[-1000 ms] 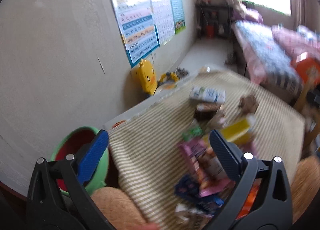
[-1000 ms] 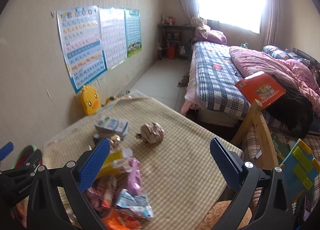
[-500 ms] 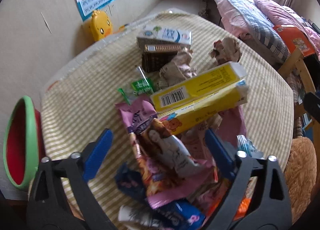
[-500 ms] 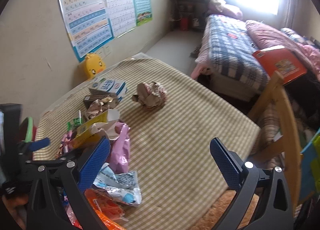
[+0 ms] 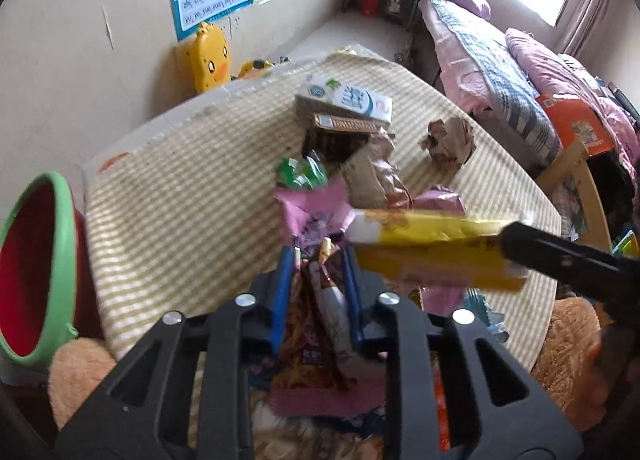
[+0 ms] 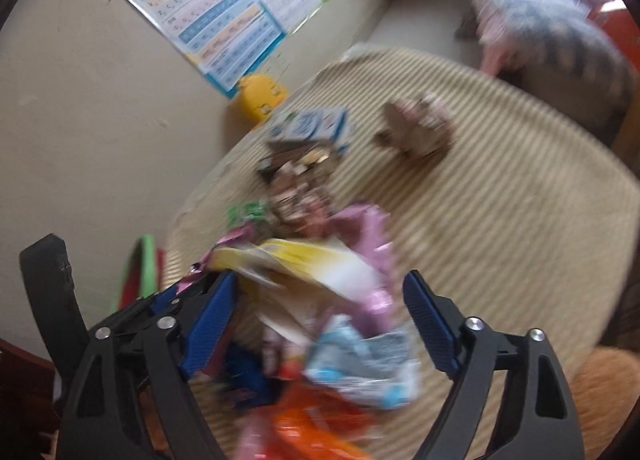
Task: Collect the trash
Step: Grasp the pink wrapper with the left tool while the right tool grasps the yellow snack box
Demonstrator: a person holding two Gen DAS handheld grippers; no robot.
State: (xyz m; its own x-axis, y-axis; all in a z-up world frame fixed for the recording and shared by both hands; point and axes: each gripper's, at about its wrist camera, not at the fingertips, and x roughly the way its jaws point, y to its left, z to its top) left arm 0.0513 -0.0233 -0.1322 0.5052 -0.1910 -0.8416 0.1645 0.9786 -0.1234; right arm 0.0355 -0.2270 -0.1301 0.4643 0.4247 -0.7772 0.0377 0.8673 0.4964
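Note:
A heap of trash lies on the striped table (image 5: 180,188). My left gripper (image 5: 318,284) is shut on a pink snack wrapper (image 5: 320,320) at the near edge of the heap. A yellow carton (image 5: 432,248) lies just right of it, with a black part of the other gripper (image 5: 568,256) over its right end. In the blurred right wrist view my right gripper (image 6: 320,308) is open, its jaws on either side of the yellow carton (image 6: 304,264) and a pale blue wrapper (image 6: 360,364). A milk carton (image 5: 352,100) and a crumpled paper ball (image 5: 450,140) lie farther back.
A green bin with a red inside (image 5: 32,268) stands at the table's left edge. A yellow duck toy (image 5: 210,56) stands by the wall. A bed (image 5: 500,56) and a wooden chair (image 5: 580,180) are to the right. An orange wrapper (image 6: 316,424) lies nearest me.
My left gripper has closed on the pink wrapper. My right gripper has swung left and down over the heap and now straddles the yellow carton.

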